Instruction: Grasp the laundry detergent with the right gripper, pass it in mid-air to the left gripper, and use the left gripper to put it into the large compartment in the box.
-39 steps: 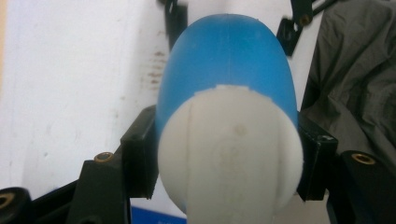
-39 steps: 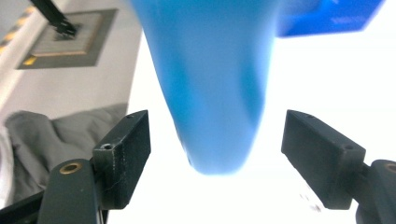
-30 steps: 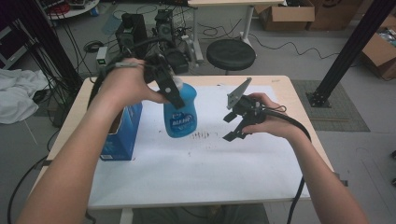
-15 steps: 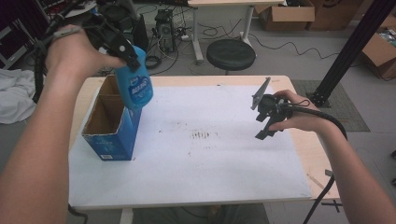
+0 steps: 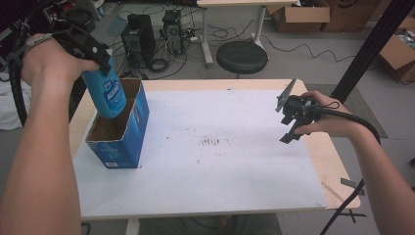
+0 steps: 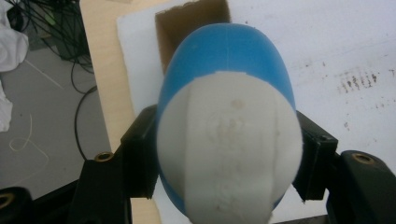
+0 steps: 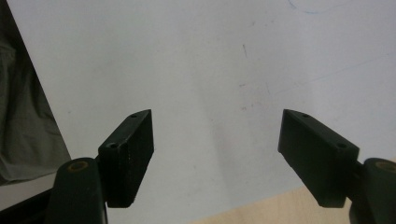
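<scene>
High view looks down across the table [image 5: 235,84]; both gripper views look closely down, probably sharing its white sheet [image 7: 196,70].

A pale wooden table [image 5: 337,161] lies under the left tool [image 5: 100,63] and the right tool [image 5: 293,117], most of it covered by a white sheet [image 5: 220,186]. Dark smudges [image 5: 213,142] mark the sheet between the two tools. Beyond the table's far edge, between the tools, stands a round black stool [image 5: 242,56]. Two computer towers [image 5: 139,34] sit on the floor beyond the left tool, among loose cables [image 5: 161,63]. A slanted black pole [image 5: 367,46] and cardboard boxes [image 5: 298,14] lie beyond the right tool. White cloth [image 6: 11,42] lies on the floor off the table's edge beside the left tool.
</scene>
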Motion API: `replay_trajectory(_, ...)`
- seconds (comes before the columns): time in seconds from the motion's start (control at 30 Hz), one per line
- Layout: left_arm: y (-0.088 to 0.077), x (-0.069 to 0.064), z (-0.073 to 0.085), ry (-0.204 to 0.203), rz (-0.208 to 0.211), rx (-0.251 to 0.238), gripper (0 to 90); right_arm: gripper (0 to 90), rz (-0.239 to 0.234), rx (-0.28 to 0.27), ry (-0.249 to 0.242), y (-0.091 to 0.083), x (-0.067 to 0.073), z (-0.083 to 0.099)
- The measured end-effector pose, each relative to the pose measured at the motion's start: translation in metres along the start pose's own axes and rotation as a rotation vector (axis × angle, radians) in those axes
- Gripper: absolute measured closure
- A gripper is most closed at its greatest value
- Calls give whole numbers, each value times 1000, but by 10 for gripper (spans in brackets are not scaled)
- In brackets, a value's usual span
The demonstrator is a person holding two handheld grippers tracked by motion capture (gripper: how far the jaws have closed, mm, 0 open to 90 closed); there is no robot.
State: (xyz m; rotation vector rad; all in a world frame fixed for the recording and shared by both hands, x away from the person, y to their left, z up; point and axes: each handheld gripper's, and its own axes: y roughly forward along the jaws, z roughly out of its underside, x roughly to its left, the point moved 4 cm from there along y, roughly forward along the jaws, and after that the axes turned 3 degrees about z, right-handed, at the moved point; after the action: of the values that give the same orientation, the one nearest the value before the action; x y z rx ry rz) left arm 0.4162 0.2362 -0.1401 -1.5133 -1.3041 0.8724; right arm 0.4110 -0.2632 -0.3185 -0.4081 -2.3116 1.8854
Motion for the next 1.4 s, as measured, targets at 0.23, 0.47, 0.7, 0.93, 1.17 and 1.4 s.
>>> replay_trajectory(0.23,18,6,8,-63,19,5,388,273,5,17,3,3,-1,3)
replay_trajectory(0.47,49,7,19,-104,16,28,388,282,4,15,4,3,2,6)
replay_trajectory(0.7,75,6,29,-118,25,60,388,284,5,22,1,3,5,9)
replay_trajectory(0.93,93,6,35,-133,29,71,388,284,10,19,-4,0,6,8)
replay_trajectory(1.17,115,6,41,-149,29,94,388,284,8,15,-2,1,5,10)
replay_trajectory(1.4,138,2,45,-145,34,121,388,284,5,16,7,3,5,12)
